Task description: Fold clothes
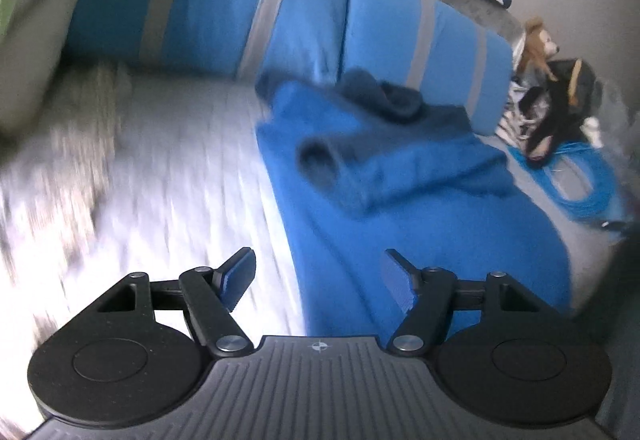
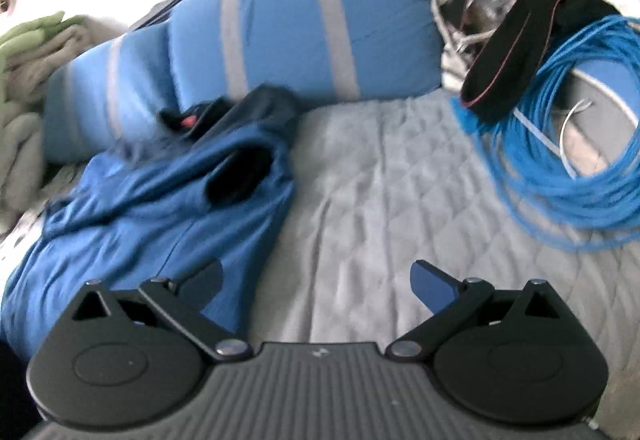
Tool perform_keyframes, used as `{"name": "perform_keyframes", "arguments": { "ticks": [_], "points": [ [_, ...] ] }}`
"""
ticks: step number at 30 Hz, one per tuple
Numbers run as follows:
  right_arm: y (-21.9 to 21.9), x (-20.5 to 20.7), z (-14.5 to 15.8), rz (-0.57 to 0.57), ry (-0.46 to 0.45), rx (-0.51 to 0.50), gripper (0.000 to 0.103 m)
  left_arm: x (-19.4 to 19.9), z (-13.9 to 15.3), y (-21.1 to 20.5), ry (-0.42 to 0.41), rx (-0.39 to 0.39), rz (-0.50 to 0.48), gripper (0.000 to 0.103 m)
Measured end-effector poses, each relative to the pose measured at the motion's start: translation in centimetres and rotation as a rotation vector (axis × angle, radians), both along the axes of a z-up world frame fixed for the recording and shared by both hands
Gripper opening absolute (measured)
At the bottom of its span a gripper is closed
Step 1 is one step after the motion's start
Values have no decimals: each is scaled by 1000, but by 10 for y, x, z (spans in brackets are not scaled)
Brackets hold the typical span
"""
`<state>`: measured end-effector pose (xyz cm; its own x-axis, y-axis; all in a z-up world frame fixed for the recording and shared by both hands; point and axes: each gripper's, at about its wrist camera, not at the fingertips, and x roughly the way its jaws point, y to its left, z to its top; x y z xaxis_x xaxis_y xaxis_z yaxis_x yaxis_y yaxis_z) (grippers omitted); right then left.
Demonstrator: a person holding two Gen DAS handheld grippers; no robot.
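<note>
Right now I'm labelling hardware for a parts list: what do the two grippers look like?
Both match: the left gripper and right gripper have black linkage arms with silver pivot screws, blue pads on the fingers, round black discs either side, and a ribbed grey body with a small crosshair mark.

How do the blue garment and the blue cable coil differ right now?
The blue garment is a darker blue, rumpled cloth lying on the grey quilt; the blue cable coil is brighter thin cord in loops. A black strap overlaps the coil; nothing covers the garment. Neither is gripped.
</note>
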<state>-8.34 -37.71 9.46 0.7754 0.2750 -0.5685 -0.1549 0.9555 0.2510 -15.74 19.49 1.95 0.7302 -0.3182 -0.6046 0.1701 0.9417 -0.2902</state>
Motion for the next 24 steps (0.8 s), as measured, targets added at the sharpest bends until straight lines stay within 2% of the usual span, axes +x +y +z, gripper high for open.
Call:
{"name": "perform_keyframes", "arguments": {
  "ticks": [3,8,12,20,23,24],
  "points": [
    [4,-21,-12,31,5,26,103,-23,-36,2,32,-78,26,68],
    [10,-43,-27,64,20,59,103,-37,-76,4,39,-277,72,67],
    [13,-55,-33,66,24,93,103,-32,-95,-4,38,-348,91,67],
    [17,-69,-60,120,73,181,102,-35,-96,-8,48,-386,115,68],
    [21,-72,-75,151,112,232,96,-34,-95,-10,56,-388,133,68],
    [23,-72,-80,162,130,249,91,-36,-96,-11,57,-389,133,68]
  ]
}}
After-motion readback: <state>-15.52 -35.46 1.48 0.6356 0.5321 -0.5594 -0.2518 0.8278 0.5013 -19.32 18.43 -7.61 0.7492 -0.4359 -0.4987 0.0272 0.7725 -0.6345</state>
